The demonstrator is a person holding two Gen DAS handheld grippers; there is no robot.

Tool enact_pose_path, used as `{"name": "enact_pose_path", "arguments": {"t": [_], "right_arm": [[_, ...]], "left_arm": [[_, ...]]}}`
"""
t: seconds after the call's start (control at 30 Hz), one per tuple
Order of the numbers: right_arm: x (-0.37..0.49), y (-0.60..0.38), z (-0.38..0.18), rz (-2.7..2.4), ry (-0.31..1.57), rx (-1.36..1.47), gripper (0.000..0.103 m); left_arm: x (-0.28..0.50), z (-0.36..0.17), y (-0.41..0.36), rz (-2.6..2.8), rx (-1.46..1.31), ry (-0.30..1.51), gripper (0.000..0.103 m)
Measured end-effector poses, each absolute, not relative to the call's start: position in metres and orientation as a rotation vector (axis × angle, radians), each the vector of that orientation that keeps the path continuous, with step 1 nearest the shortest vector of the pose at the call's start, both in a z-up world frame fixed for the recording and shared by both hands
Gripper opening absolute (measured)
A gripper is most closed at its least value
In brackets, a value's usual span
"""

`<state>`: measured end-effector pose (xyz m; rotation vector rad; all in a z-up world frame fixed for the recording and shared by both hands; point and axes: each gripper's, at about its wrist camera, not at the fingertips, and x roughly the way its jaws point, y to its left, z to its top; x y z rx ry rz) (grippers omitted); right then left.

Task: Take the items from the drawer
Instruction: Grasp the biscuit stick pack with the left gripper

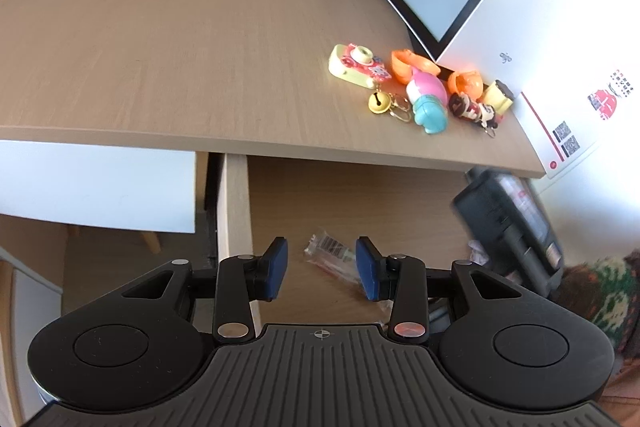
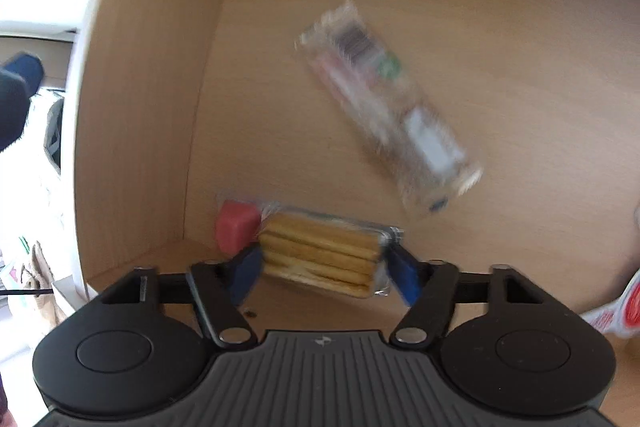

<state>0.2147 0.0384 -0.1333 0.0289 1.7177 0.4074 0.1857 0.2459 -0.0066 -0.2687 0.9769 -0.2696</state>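
R gripper [image 2: 322,267] inside the drawer [image 2: 500,7], jaws spread either side of a clear cracker pack [image 2: 320,251], not clenched. Pink block [image 2: 236,229] touching pack's left end. Blurred long clear packet [image 2: 384,107] farther in. L gripper [image 1: 322,267] released, empty, above the drawer front; toys [image 1: 420,87] on desk [image 1: 180,47] beyond.

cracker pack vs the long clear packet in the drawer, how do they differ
The cracker pack lies crosswise between the right gripper's open fingers; the long clear packet lies diagonally farther off, flanked by nothing in that view. The cracker pack is short and shows stacked golden biscuits; the long clear packet is slimmer, with a barcode and labels, blurred. Both are in clear wrap on the drawer floor.
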Motion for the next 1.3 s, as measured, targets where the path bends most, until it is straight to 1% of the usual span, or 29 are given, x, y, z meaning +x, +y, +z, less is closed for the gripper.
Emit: {"name": "enact_pose_path", "arguments": {"t": [0.03,0.1,0.13,0.17,0.23,0.3,0.33,0.43,0.47,0.63,0.8,0.83,0.87,0.9,0.93,0.97,1.0,1.07,1.13,1.17,1.2,1.27,1.3], "right_arm": [[0.216,0.035,-0.131,0.405,1.704,0.038,0.05],[0.22,0.026,-0.125,0.394,1.667,0.035,0.049],[0.221,0.022,-0.12,0.387,1.626,0.014,0.044],[0.223,0.019,-0.116,0.356,1.575,-0.034,0.035],[0.225,0.012,-0.115,0.288,1.498,-0.155,0.035],[0.227,0.0,-0.11,0.256,1.448,-0.16,0.035],[0.227,-0.005,-0.106,0.252,1.439,-0.133,0.037],[0.222,-0.023,-0.094,0.25,1.407,-0.008,0.051],[0.219,-0.029,-0.09,0.244,1.392,0.033,0.053],[0.193,-0.054,-0.082,0.229,1.356,0.172,0.053],[0.164,-0.066,-0.07,0.217,1.282,0.119,0.053],[0.16,-0.069,-0.067,0.214,1.266,0.106,0.053],[0.155,-0.073,-0.065,0.207,1.25,0.097,0.054],[0.164,-0.083,-0.063,0.199,1.234,0.096,0.054],[0.165,-0.093,-0.063,0.188,1.219,0.101,0.056],[0.179,-0.106,-0.057,0.178,1.21,0.11,0.058],[0.176,-0.108,-0.062,0.168,1.202,0.119,0.059],[0.175,-0.118,-0.064,0.147,1.197,0.122,0.06],[0.177,-0.119,-0.065,0.123,1.197,0.116,0.06],[0.177,-0.123,-0.066,0.113,1.197,0.117,0.06],[0.177,-0.127,-0.067,0.103,1.194,0.123,0.06],[0.175,-0.135,-0.066,0.091,1.182,0.141,0.06],[0.175,-0.138,-0.066,0.086,1.171,0.15,0.06]], "left_arm": [[0.186,-0.007,0.246,-0.269,-0.267,0.976,0.041],[0.187,-0.008,0.246,-0.27,-0.264,0.979,0.041],[0.188,-0.009,0.245,-0.274,-0.261,0.982,0.041],[0.189,-0.01,0.244,-0.281,-0.257,0.986,0.041],[0.191,-0.012,0.238,-0.305,-0.239,0.998,0.041],[0.194,-0.015,0.228,-0.362,-0.195,1.031,0.041],[0.197,-0.017,0.221,-0.401,-0.156,1.058,0.041],[0.205,-0.027,0.189,-0.519,0.039,1.137,0.041],[0.207,-0.032,0.178,-0.561,0.112,1.163,0.041],[0.216,-0.056,0.126,-0.755,0.369,1.282,0.041],[0.215,-0.081,0.091,-0.822,0.552,1.368,0.041],[0.215,-0.085,0.086,-0.826,0.579,1.382,0.04],[0.215,-0.088,0.085,-0.829,0.579,1.389,0.035],[0.218,-0.089,0.084,-0.837,0.568,1.404,0.036],[0.22,-0.09,0.083,-0.84,0.561,1.414,0.037],[0.222,-0.091,0.083,-0.839,0.556,1.42,0.042],[0.223,-0.092,0.082,-0.836,0.549,1.426,0.046],[0.228,-0.094,0.084,-0.827,0.524,1.438,0.05],[0.233,-0.096,0.087,-0.818,0.486,1.455,0.052],[0.234,-0.097,0.089,-0.798,0.485,1.454,0.047],[0.233,-0.099,0.091,-0.772,0.502,1.448,0.053],[0.236,-0.099,0.097,-0.747,0.477,1.453,0.053],[0.236,-0.098,0.099,-0.731,0.481,1.445,0.054]]}}
